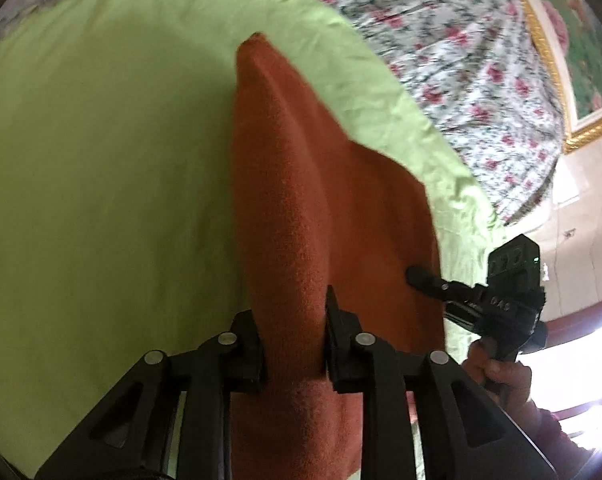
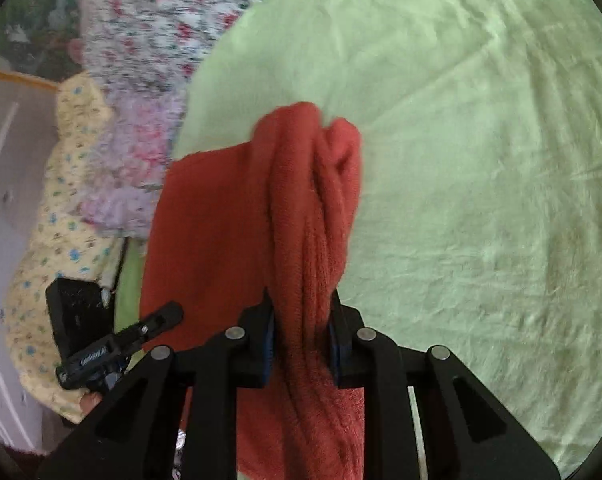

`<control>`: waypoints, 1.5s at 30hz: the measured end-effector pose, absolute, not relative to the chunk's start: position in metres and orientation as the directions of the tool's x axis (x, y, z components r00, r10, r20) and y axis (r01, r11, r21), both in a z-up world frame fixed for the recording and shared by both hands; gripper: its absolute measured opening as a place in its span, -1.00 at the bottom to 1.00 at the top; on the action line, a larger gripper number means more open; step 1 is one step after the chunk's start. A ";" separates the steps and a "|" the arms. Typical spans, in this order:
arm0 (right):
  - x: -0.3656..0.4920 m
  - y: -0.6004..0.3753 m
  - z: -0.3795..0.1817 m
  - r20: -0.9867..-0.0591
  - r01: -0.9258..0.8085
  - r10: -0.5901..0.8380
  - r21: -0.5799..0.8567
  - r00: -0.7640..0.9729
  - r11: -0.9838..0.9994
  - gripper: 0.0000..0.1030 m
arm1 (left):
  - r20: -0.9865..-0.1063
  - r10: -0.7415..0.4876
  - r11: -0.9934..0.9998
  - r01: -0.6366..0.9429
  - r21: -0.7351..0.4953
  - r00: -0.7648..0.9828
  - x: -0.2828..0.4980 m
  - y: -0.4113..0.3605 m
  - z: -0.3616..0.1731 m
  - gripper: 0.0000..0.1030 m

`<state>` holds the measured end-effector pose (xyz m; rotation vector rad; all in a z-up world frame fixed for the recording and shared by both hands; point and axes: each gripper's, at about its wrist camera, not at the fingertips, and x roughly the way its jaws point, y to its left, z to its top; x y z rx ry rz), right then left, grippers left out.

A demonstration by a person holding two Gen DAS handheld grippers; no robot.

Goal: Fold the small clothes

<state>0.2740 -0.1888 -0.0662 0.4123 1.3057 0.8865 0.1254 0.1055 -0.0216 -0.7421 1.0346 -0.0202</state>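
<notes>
Grippers left point(image 1: 295, 336) and right point(image 2: 303, 332) pinch rust cloth point(image 1: 321, 200); only right view shows yellow garment point(image 2: 61, 220).

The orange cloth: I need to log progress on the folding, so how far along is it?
Done: both grippers have picked up the orange cloth, the left gripper and right gripper each clamped on a bunched edge. In hand: the cloth hangs between them above the green sheet, loosely doubled, not laid flat. Left: setting it down, squaring the fold and releasing. No finished fold shows yet.
</notes>
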 end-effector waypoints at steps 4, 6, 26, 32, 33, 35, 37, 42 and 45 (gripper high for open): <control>0.280 -0.192 -0.073 -0.669 -0.285 0.743 0.713 -0.002 0.641 -0.33 | -0.794 -0.330 0.762 -0.353 -0.543 0.510 0.125 0.108 -0.030 -0.25; 0.278 -0.197 -0.070 -0.683 -0.275 0.731 0.700 0.015 0.659 -0.27 | -0.796 -0.333 0.758 -0.358 -0.545 0.506 0.121 0.110 -0.029 -0.22; 0.170 -0.242 -0.061 -0.769 -0.393 0.637 0.570 0.053 0.721 -0.91 | -0.860 -0.289 0.850 -0.301 -0.433 0.421 0.031 0.078 -0.029 -0.06; 0.173 -0.245 -0.050 -0.796 -0.441 0.591 0.486 0.135 0.755 -0.91 | -0.876 -0.290 0.855 -0.306 -0.418 0.385 0.028 0.074 -0.040 -0.08; 0.174 -0.246 -0.061 -0.812 -0.439 0.570 0.470 0.125 0.766 -0.91 | -0.878 -0.289 0.856 -0.308 -0.415 0.382 0.027 0.072 -0.043 -0.08; 0.173 -0.246 -0.076 -0.824 -0.422 0.557 0.470 0.105 0.775 -0.91 | -0.881 -0.283 0.859 -0.307 -0.408 0.380 0.027 0.070 -0.045 -0.07; 0.175 -0.250 -0.083 -0.813 -0.375 0.575 0.506 0.094 0.777 -0.85 | -0.881 -0.286 0.861 -0.303 -0.409 0.377 0.026 0.070 -0.042 -0.06; 0.181 -0.263 -0.062 -0.819 -0.349 0.561 0.494 0.122 0.796 -0.59 | -0.870 -0.287 0.851 -0.310 -0.424 0.400 0.025 0.081 -0.023 -0.09; 0.189 -0.267 -0.037 -0.782 -0.346 0.591 0.509 0.198 0.788 -0.59 | -0.836 -0.286 0.843 -0.292 -0.453 0.469 0.032 0.091 0.000 -0.11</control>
